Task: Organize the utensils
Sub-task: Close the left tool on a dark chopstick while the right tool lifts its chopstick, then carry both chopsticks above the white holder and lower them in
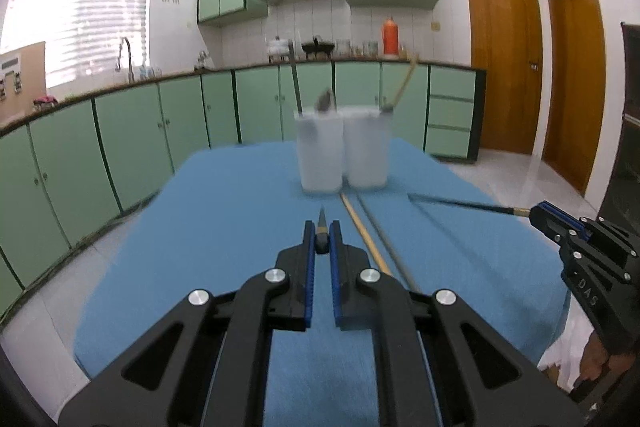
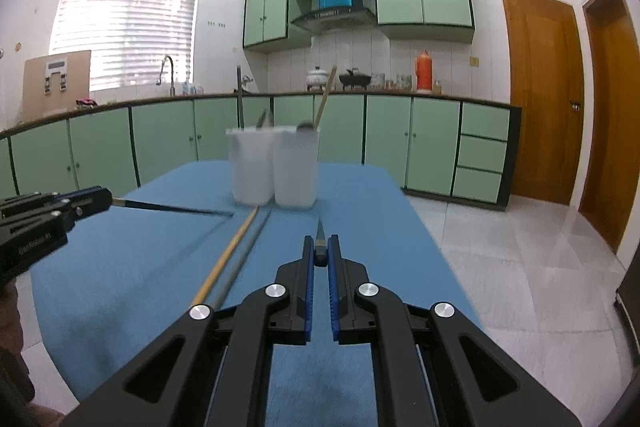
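Two white translucent cups stand side by side on the blue cloth, each holding utensils: a dark stick and a spoon in the left one, a wooden-handled utensil in the right one. My left gripper is shut on a dark chopstick that points forward above the cloth. My right gripper is shut on another dark chopstick, seen end-on. A wooden chopstick and a grey one lie on the cloth in front of the cups.
The blue cloth covers a table whose edges drop to a white tiled floor. Green cabinets and a counter run along the back and left. Wooden doors stand at the right.
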Tool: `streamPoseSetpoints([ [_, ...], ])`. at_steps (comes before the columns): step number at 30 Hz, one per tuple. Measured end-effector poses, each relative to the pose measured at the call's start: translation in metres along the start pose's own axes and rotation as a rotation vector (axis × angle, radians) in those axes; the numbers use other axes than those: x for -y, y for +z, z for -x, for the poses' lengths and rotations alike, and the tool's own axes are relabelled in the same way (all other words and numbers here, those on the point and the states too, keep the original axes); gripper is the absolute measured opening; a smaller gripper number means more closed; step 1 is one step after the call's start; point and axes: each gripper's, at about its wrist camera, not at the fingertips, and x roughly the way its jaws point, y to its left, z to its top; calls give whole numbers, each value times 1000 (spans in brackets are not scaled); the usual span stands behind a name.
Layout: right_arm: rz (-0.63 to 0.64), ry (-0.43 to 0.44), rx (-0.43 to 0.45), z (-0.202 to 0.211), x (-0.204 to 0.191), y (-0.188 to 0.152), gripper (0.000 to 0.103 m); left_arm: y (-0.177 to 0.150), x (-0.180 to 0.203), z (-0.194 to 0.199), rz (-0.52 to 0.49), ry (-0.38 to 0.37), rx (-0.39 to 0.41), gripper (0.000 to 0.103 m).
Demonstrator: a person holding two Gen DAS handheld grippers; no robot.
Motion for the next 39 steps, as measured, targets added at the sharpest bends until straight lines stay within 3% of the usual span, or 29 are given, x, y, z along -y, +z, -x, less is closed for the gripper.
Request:
streamPoseSetpoints([
  [8, -39, 71, 33, 5, 15, 57, 7, 48, -10, 16, 12, -28, 110, 6],
  [16, -96, 148, 6, -7, 26, 113, 7, 86, -18, 12, 46, -80, 130, 6],
  [31, -36, 228, 29, -32, 11, 178, 7, 133, -29, -8, 70, -124, 161, 6],
  [39, -53, 251, 81, -53, 6, 219, 7, 174, -32, -24, 83, -105, 239, 6],
])
